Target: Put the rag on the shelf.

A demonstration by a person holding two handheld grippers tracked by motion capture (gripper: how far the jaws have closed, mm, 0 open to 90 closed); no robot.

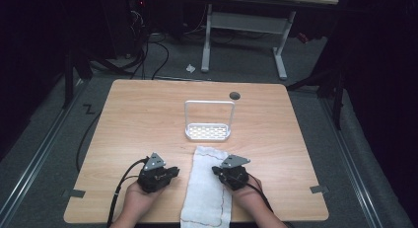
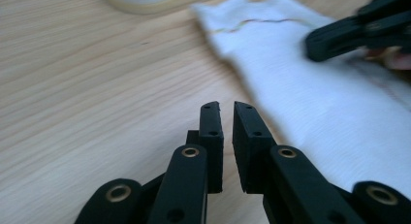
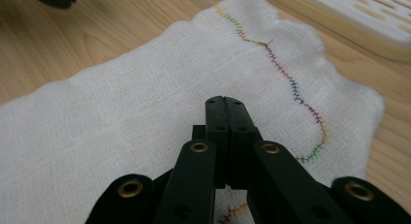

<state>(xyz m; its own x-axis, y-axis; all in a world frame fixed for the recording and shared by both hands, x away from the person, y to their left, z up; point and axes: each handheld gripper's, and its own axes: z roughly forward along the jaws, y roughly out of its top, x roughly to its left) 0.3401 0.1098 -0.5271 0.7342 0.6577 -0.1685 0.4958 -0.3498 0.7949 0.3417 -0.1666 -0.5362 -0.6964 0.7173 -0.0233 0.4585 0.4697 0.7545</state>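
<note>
flanking white cloth, both tongs near-closed

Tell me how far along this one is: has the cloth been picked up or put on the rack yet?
Nothing looks done. The white cloth lies flat on the table, its far end close to the empty white rack. In hand: the left gripper is beside the cloth over bare wood, fingers nearly closed; the right gripper is over the cloth, fingers together, holding nothing. Any grasp or move of the cloth is left.
</note>
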